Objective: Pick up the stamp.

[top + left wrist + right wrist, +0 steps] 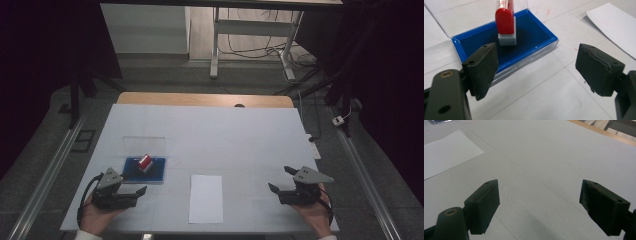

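- A white worktop (pixel 240 135) fills the middle, a wooden edge (pixel 205 99) showing at twelve o'clock.
- Grey floor (pixel 45 150) surrounds it, with metal rails (pixel 47 175) at nine and three o'clock.
- A white desk frame (pixel 250 30) and loose cables (pixel 260 50) stand at twelve o'clock.
- Both sides lie dark.

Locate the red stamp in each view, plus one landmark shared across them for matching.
High view: the red stamp stands on the blue ink pad, left of centre, just beyond the left gripper.
Left gripper view: stamp upper left of centre, upright on the pad, beyond the open jaws.
Right gripper view: the stamp is outside this frame.
Shared landmark: the white paper sheet.
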`<state>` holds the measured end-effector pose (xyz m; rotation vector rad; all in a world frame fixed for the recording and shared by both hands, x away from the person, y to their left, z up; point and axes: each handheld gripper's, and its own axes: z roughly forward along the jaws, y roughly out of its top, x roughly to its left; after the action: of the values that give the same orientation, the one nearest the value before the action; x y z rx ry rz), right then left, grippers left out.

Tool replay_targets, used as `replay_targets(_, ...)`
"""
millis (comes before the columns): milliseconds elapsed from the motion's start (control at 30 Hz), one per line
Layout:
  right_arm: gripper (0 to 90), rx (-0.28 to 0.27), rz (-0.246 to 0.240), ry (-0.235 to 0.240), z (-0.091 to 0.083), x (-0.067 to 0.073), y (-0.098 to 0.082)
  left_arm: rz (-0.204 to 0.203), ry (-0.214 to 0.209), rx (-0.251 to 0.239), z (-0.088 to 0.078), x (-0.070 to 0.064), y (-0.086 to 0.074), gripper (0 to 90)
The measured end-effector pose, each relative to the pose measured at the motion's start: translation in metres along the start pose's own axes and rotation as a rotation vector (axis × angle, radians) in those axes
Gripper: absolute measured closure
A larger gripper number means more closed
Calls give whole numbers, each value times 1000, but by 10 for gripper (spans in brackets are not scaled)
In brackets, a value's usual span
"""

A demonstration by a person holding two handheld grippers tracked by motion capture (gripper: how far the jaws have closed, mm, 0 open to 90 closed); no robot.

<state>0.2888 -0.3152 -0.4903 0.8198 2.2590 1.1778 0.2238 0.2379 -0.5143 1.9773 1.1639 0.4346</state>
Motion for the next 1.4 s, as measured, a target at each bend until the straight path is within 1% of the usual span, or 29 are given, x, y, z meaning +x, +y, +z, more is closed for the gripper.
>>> replay_targets(33,164,-1,1,5,0,0,0,2,0,-1,0,0,0,190)
replay_targets(67,176,-17,0,8,-2,0,1,3,-1,-1,0,-1,0,191)
replay_targets(200,189,-23,2,12,-4,0,2,5,-3,1,0,-1,0,192)
replay_targets(400,221,-15,-5,21,-4,1,1,8,0,2,-1,0,1,198)
replay_targets(567,234,-18,-7,28,-4,2,1,10,3,4,-2,0,1,206)
replay_targets(600,236,-14,-12,21,-4,3,2,10,4,6,-2,0,2,208)
replay_targets(633,237,-19,-10,28,-3,3,2,9,5,6,-2,0,2,211)
replay_targets(867,246,-7,-10,30,-2,4,0,14,8,17,-7,0,6,219)
replay_targets(933,248,-4,-12,36,-2,4,0,14,12,24,-8,0,8,221)
replay_targets(1133,253,5,-16,35,-2,4,0,30,-1,42,-12,-1,21,233)
replay_targets(1200,256,4,-7,35,-2,3,-1,34,-1,48,-13,-2,25,232)
replay_targets(1400,257,14,-5,33,-2,2,-2,44,-9,65,-13,-1,38,230)
